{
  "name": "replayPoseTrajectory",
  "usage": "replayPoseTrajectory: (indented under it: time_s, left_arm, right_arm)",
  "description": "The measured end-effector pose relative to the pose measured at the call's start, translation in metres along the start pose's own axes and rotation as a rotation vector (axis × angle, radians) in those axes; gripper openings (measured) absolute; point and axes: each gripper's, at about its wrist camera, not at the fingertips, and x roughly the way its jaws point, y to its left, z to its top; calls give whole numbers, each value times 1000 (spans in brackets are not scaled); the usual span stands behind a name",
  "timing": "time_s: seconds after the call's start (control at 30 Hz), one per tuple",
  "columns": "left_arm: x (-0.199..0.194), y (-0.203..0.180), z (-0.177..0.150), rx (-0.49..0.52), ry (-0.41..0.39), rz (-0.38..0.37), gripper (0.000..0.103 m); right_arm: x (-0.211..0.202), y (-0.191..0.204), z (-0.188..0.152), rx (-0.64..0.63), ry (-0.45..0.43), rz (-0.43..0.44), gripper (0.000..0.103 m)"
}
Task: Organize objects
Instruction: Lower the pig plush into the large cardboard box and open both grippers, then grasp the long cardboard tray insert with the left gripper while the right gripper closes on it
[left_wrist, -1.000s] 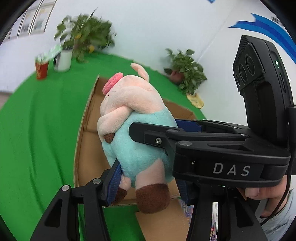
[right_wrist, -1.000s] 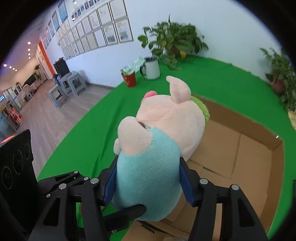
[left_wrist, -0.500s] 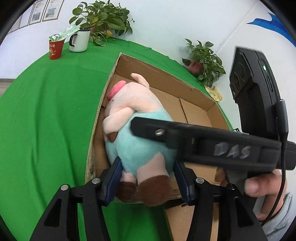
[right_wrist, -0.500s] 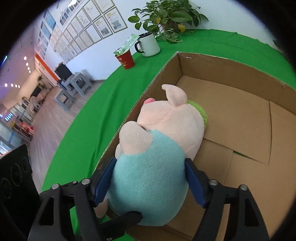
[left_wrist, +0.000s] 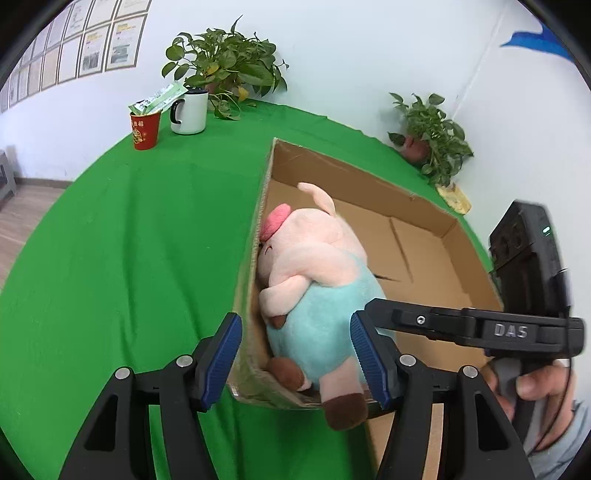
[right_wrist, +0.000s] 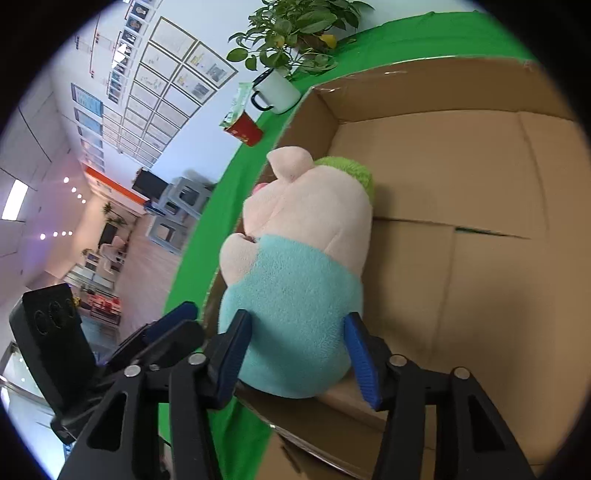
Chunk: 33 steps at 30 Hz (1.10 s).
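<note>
1. On the far left of my left view, a red paper cup (left_wrist: 145, 129) with green packets in it and a white mug (left_wrist: 190, 112) stand on the green-covered bench (left_wrist: 110, 240), beside a leafy plant (left_wrist: 225, 70).
2. My left hand-held gripper (left_wrist: 295, 363) is opening. Its left blue pad sits outside the box wall; the right pad is beside the toy's teal belly, and I cannot tell whether it touches. It has let go.
3. The plush pig (left_wrist: 314, 280) lies in the cardboard box (left_wrist: 424, 236), against the left wall at the near corner. It has a pale pink head, a darker pink snout, a floppy ear, a teal body and brown hooves; one hoof hangs over the near rim.
4. My right hand-held gripper (right_wrist: 299, 358) is closing, with the pig's teal bottom between the blue pads. The left pad is at the fur and the right pad looks just clear of it. A green tuft (right_wrist: 351, 170) shows behind the pig's head.
</note>
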Motion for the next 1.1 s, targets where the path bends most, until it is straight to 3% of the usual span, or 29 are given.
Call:
replayPoseTrajectory:
  time_s: [0.1, 0.2, 0.37, 0.5, 0.53, 0.6, 0.67, 0.73, 0.87, 1.0, 1.1]
  left_arm:
    - [12, 8, -1, -10, 30, -38, 59]
    - [18, 12, -4, 0, 35, -65, 66]
    - [23, 1, -11, 54, 44, -11, 67]
    - [26, -2, -10, 57, 51, 16, 63]
    - [25, -2, -11, 59, 51, 22, 60]
    - [23, -2, -13, 57, 49, 25, 57]
    - [19, 0, -15, 54, 49, 28, 54]
    - [15, -3, -18, 52, 54, 32, 50]
    - [10, -8, -24, 57, 54, 43, 49]
    - [6, -16, -29, 69, 50, 68, 49]
    - [-2, -16, -30, 55, 40, 59, 49]
  right_arm:
    - [6, 17, -1, -21, -4, 14, 45]
    - [10, 20, 2, 17, -16, 29, 45]
    - [16, 0, 2, 93, -20, 84, 45]
    - [8, 1, 3, 97, -19, 64, 48]
    - [2, 2, 2, 90, -27, 43, 50]
    - [-13, 5, -4, 61, -62, 31, 69]
    - [-41, 4, -16, 12, -130, -31, 83]
    - [-69, -2, -32, -35, -185, -136, 83]
    - [-121, -34, -65, -76, -233, -441, 83]
    - [-143, -63, -84, -26, -211, -546, 83]
    - [-149, -61, -99, -27, -239, -529, 83]
